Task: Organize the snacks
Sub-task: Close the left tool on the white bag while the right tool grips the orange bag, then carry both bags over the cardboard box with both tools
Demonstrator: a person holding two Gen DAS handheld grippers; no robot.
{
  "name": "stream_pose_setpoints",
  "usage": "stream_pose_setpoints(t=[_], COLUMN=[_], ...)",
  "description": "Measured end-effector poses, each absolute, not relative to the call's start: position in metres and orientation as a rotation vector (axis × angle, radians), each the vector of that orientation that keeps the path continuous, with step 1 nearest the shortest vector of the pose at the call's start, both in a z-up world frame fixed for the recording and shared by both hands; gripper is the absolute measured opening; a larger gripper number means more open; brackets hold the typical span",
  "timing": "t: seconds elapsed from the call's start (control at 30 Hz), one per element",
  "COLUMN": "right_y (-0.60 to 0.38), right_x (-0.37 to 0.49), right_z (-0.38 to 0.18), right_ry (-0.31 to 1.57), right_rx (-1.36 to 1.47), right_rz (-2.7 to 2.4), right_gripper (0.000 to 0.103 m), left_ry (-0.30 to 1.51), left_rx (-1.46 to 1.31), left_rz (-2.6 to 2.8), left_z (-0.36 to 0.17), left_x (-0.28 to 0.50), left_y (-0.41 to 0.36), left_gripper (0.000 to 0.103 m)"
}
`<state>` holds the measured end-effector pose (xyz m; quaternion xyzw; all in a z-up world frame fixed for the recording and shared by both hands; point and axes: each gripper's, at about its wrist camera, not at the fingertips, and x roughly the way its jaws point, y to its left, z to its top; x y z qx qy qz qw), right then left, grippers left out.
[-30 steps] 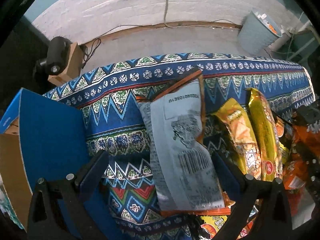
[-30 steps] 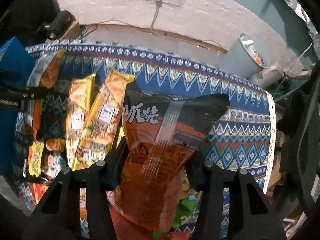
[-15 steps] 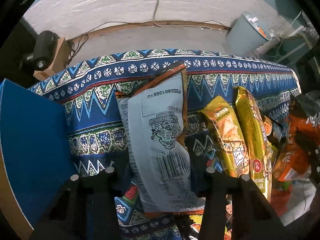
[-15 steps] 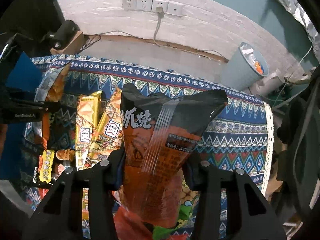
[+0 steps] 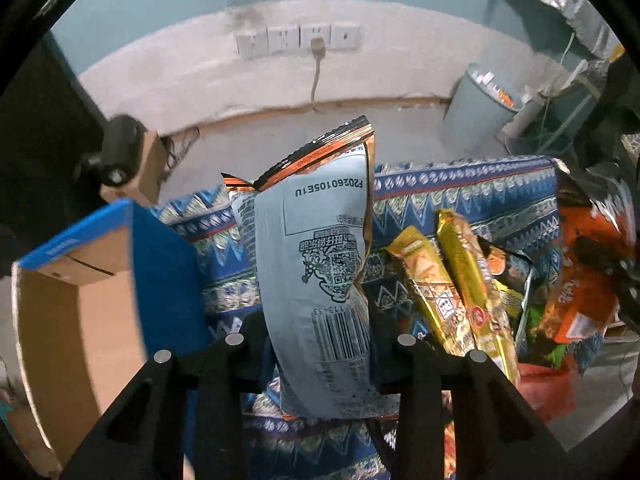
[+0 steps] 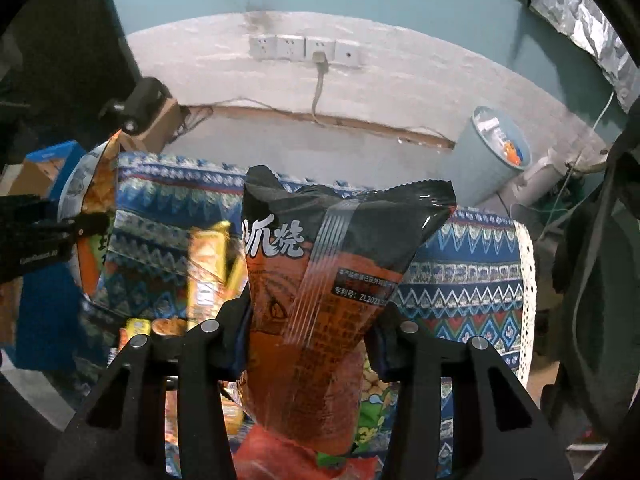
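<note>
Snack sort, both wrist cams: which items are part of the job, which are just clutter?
Job:
- grey-backed orange crisp bag in left gripper
- black-and-orange snack bag in right gripper
- gold wrapped snack bars
- open blue cardboard box

Clutter:
- pale blue waste bin
- white wall sockets
- black camera

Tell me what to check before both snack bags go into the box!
1. Left gripper: its jaws are closing on the grey bag, pinched between them: ok.
2. Right gripper grips the orange and black bag: ok.
3. Cardboard box open at the left: ok.
4. Room inside the box: cannot tell, its floor is hidden.
5. Yellow packets lie clear of the grey bag: ok.
</note>
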<state>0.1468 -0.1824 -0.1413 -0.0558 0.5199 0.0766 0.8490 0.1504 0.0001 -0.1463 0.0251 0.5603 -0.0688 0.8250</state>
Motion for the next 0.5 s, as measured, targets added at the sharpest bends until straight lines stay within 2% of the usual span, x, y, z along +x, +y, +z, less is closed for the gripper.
stream_pose_setpoints(t=[0.5], right_y=[-0.121], right_x=[0.122], right_z=[-0.081], right_ry=[0.982], right_rx=[-0.11], right_rz=[0.303], right_gripper=[0.045], left_ry=[1.007], left_rx=[0.09], left_rz=[-0.099], left_z=[-0.055], left_x=[0.073], left_y=[0.043], left_gripper=[0.036])
